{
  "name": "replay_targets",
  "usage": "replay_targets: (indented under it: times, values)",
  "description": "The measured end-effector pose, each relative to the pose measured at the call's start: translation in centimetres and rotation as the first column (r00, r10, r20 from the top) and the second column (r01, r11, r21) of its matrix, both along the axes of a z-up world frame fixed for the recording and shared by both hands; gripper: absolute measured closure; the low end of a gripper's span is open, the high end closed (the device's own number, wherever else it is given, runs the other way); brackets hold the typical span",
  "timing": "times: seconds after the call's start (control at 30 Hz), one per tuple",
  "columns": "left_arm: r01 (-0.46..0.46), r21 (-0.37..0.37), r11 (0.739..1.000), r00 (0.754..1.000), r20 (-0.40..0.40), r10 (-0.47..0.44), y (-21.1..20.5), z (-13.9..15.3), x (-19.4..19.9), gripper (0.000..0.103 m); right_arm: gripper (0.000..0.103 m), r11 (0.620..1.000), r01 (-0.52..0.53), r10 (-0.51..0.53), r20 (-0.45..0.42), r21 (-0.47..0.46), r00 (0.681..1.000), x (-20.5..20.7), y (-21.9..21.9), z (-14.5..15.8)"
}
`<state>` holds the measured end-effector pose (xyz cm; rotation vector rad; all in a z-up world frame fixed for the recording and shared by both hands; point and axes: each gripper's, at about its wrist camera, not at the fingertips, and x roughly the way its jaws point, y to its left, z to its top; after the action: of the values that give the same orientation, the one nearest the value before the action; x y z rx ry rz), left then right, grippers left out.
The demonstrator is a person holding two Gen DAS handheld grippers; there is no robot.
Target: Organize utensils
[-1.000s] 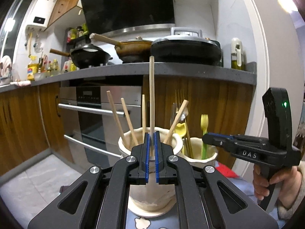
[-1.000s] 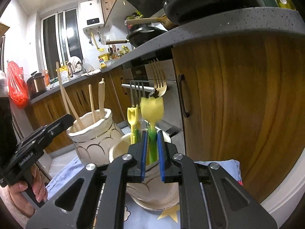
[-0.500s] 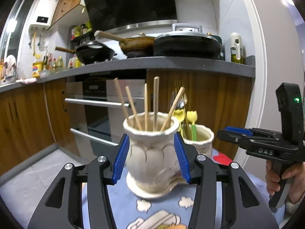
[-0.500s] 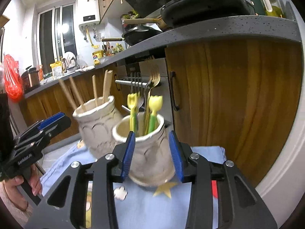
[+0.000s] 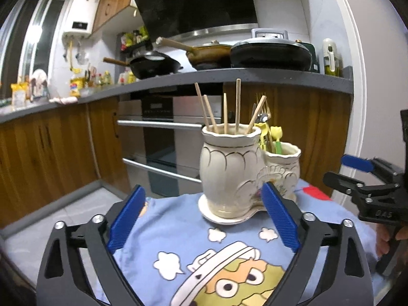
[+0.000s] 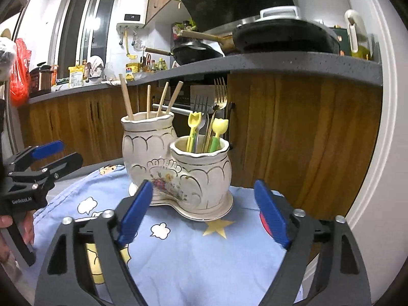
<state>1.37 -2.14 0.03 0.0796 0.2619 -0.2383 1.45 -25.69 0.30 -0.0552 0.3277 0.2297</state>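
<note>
A cream ceramic twin holder stands on a blue cartoon cloth point(image 5: 204, 242). Its tall pot point(image 5: 229, 168) holds several wooden chopsticks point(image 5: 237, 107). The short pot point(image 6: 204, 170) holds yellow-green plastic utensils point(image 6: 195, 122) and metal forks point(image 6: 220, 94). My left gripper point(image 5: 202, 192) faces the tall pot with its jaws opening wide. Nothing is between its pads, and the pot stands just past the tips. My right gripper point(image 6: 203, 186) faces the short pot, its jaws also opening, with nothing between them. Each gripper appears at the edge of the other's view.
Behind the holder are an oven point(image 5: 163, 137) and wooden cabinets point(image 6: 293, 140) under a grey counter point(image 5: 255, 75) loaded with pans. A white door frame point(image 6: 369, 153) rises at the right. A person's hand point(image 6: 5, 221) grips the left tool's handle.
The left gripper let go of a chopstick and the right let go of a yellow-green utensil. Both opened wide and drew back from the holder, which now looks smaller.
</note>
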Motion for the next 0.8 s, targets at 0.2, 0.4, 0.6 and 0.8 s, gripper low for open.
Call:
replay_targets:
  times: [0.2, 0.4, 0.6, 0.8]
  values:
    - [-0.023, 0.029, 0.999, 1.000, 0.016, 0.022, -0.1, -0.3, -0.3, 0.007, 0.008, 1.000, 0.024, -0.023, 0.040, -0.017, 0.999, -0.8, 0.1, -0.5]
    - [-0.041, 0.000, 0.999, 0.999, -0.007, 0.041, 0.6, -0.3, 0.1, 0.007, 0.006, 0.998, 0.060, -0.061, 0.038, 0.028, 0.997, -0.8, -0.8, -0.3]
    - [-0.032, 0.007, 0.999, 0.999, -0.009, 0.032, 0.6, -0.5, 0.3, 0.007, 0.006, 0.998, 0.057, -0.058, 0.046, 0.019, 0.997, -1.0, -0.8, -0.3]
    - [-0.018, 0.014, 1.000, 1.000, -0.003, 0.018, 0.3, -0.6, 0.2, 0.007, 0.006, 0.998, 0.056, -0.056, 0.049, 0.018, 0.997, -1.0, -0.8, -0.2]
